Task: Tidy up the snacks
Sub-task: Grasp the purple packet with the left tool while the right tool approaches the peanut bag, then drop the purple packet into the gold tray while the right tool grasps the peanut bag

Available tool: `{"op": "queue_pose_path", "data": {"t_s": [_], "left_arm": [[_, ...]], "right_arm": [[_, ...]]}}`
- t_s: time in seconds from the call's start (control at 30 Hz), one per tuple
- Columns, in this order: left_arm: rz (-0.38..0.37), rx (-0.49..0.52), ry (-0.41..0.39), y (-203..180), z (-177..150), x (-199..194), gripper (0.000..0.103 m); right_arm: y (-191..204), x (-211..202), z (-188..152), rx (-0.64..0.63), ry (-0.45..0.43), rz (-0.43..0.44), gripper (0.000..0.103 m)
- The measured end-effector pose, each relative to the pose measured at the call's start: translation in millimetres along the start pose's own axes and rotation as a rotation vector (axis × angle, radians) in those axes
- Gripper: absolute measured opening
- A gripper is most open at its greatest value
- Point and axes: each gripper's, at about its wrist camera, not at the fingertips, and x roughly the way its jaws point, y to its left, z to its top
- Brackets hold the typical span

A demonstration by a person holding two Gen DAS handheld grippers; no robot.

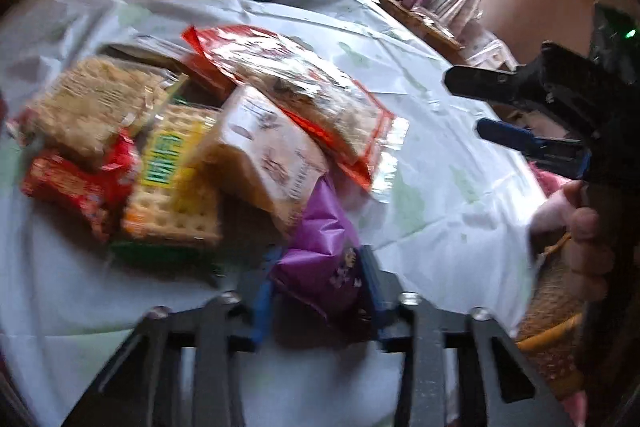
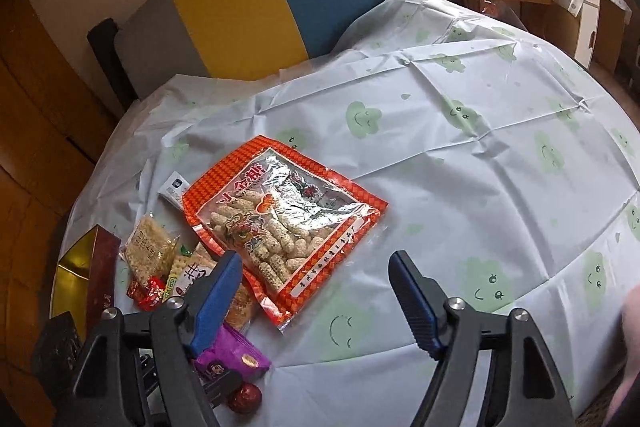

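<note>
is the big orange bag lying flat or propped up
Propped: in the left view the orange bag leans tilted on the snack pile.

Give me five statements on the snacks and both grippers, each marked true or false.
1. The left gripper has its fingers on either side of the purple packet. True.
2. The right gripper holds the orange-bordered bag. False: its fingers stand apart over bare tablecloth, holding nothing.
3. The orange-bordered bag is see-through in the middle. True.
4. The snacks lie spread evenly across the table. False: they are piled at one side.
5. The tablecloth is plain white. False: it bears green smiley shapes.
</note>
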Motion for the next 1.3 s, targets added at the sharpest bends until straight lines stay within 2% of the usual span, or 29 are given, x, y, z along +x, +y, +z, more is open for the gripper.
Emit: {"op": "queue_pose_path", "data": {"t_s": [0.1, 0.17, 0.3, 0.33, 0.5, 0.7, 0.77, 0.87, 0.93, 1.03, 1.1, 1.17, 1.2, 1.23, 1.3], "left_arm": [[-0.008, -0.009, -0.017, 4, 0, 1, 0.033], [-0.005, -0.02, -0.034, 7, -2, -6, 0.032], [0.009, -0.018, -0.076, 14, -11, -27, 0.032], [0.015, -0.022, -0.083, 17, -13, -31, 0.032], [0.028, -0.063, -0.121, 35, -24, -51, 0.032], [0.039, -0.077, -0.151, 43, -37, -70, 0.032], [0.043, -0.085, -0.156, 46, -41, -77, 0.032], [0.045, -0.093, -0.165, 48, -44, -83, 0.032], [0.044, -0.097, -0.171, 48, -45, -86, 0.032], [0.046, -0.101, -0.178, 50, -47, -90, 0.032], [0.047, -0.097, -0.18, 48, -48, -91, 0.032], [0.051, -0.09, -0.183, 46, -49, -91, 0.032], [0.051, -0.088, -0.184, 45, -49, -92, 0.032], [0.048, -0.089, -0.185, 45, -49, -93, 0.032], [0.045, -0.087, -0.191, 43, -50, -96, 0.032]], "right_arm": [[0, 2, 0, -0.007, 0.004, -0.014, 0.077], [2, 4, -1, -0.019, 0.012, -0.027, 0.073], [9, 10, -6, -0.069, 0.032, -0.045, 0.059], [14, 13, -8, -0.097, 0.045, -0.048, 0.059], [36, 34, -17, -0.206, 0.128, -0.051, 0.059], [71, 67, -15, -0.37, 0.158, -0.134, 0.059], [79, 79, -14, -0.437, 0.166, -0.19, 0.062], [86, 94, -13, -0.517, 0.191, -0.191, 0.065], [90, 99, -14, -0.575, 0.18, -0.214, 0.073], [89, 109, -12, -0.62, 0.179, -0.24, 0.074], [86, 110, -10, -0.599, 0.165, -0.215, 0.068], [83, 107, -12, -0.608, 0.156, -0.206, 0.058], [81, 104, -12, -0.605, 0.16, -0.205, 0.049], [79, 100, -11, -0.6, 0.155, -0.195, 0.034], [74, 91, -8, -0.574, 0.146, -0.195, 0.031]]}}
